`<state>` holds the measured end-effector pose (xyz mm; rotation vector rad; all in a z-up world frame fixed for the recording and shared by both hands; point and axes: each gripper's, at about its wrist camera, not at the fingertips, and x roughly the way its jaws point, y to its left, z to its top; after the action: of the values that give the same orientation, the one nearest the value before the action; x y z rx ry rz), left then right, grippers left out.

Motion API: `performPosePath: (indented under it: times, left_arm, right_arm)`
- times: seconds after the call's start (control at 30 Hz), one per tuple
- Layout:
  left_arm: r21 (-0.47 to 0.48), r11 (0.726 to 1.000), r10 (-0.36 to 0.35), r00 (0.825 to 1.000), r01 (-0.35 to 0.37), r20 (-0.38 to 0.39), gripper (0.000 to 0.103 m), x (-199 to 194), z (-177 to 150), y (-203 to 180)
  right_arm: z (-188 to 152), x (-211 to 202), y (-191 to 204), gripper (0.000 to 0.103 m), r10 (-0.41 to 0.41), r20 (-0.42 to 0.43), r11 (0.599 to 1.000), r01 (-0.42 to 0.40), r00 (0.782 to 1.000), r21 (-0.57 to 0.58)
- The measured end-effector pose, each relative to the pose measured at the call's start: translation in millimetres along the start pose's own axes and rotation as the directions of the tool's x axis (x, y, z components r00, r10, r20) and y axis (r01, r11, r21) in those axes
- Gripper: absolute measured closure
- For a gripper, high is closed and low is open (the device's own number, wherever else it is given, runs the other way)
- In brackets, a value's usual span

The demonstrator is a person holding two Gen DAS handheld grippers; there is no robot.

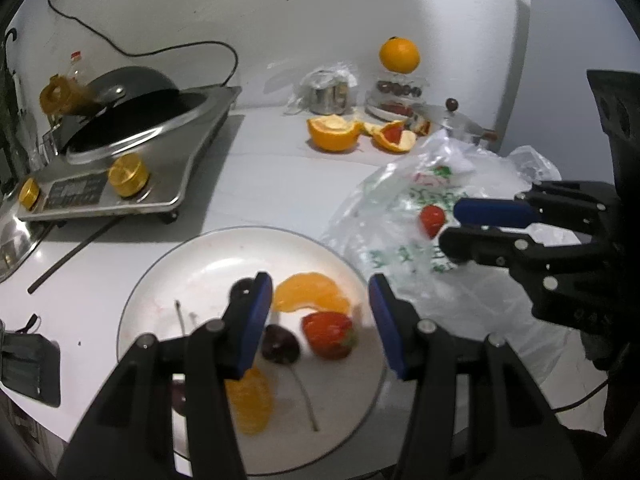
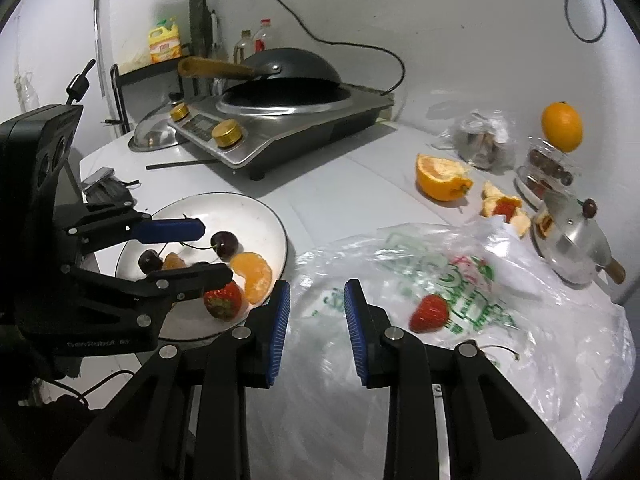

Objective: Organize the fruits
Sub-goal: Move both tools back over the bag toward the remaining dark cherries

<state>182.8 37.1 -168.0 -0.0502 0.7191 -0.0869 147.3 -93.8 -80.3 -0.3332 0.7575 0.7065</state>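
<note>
A white plate (image 1: 200, 264) holds a strawberry (image 1: 329, 334), two orange segments (image 1: 310, 294), and dark cherries (image 1: 280, 345). My left gripper (image 1: 320, 320) is open just above the plate's strawberry, holding nothing; it also shows in the right wrist view (image 2: 208, 254). My right gripper (image 2: 316, 328) is open and empty over a clear plastic bag (image 2: 460, 320), left of a loose strawberry (image 2: 430, 313) lying on the bag. In the left wrist view that strawberry (image 1: 432, 218) sits just beyond the right gripper (image 1: 450, 226).
An induction cooker with a wok (image 2: 280, 116) stands at the back left. Orange peel halves (image 2: 440, 178), a whole orange (image 2: 561, 126) on a container, a steel pot lid (image 2: 572, 248), and a chopstick (image 1: 72, 256) lie on the white counter.
</note>
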Motion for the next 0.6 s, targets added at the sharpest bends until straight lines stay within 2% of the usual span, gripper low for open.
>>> performPosePath:
  times: [0.3,0.37,0.4,0.6]
  left_arm:
    - [0.036,0.999,0.000,1.000,0.000,0.003,0.051,-1,5,-31]
    - [0.050,0.999,-0.006,1.000,0.005,0.007,0.047,0,6,-39]
    - [0.055,0.998,-0.009,1.000,0.009,0.007,0.042,0,7,-43]
    - [0.082,0.996,-0.029,1.000,0.029,-0.001,0.041,6,11,-65]
  right_arm:
    - [-20,-25,-31,0.073,-0.046,0.021,0.998,0.045,0.999,0.049]
    - [-25,-30,-38,0.073,-0.058,0.023,0.997,0.057,0.998,0.060]
    - [-27,-32,-42,0.073,-0.064,0.021,0.996,0.062,0.998,0.069]
    - [-42,-43,-63,0.073,-0.084,0.023,0.991,0.081,0.996,0.105]
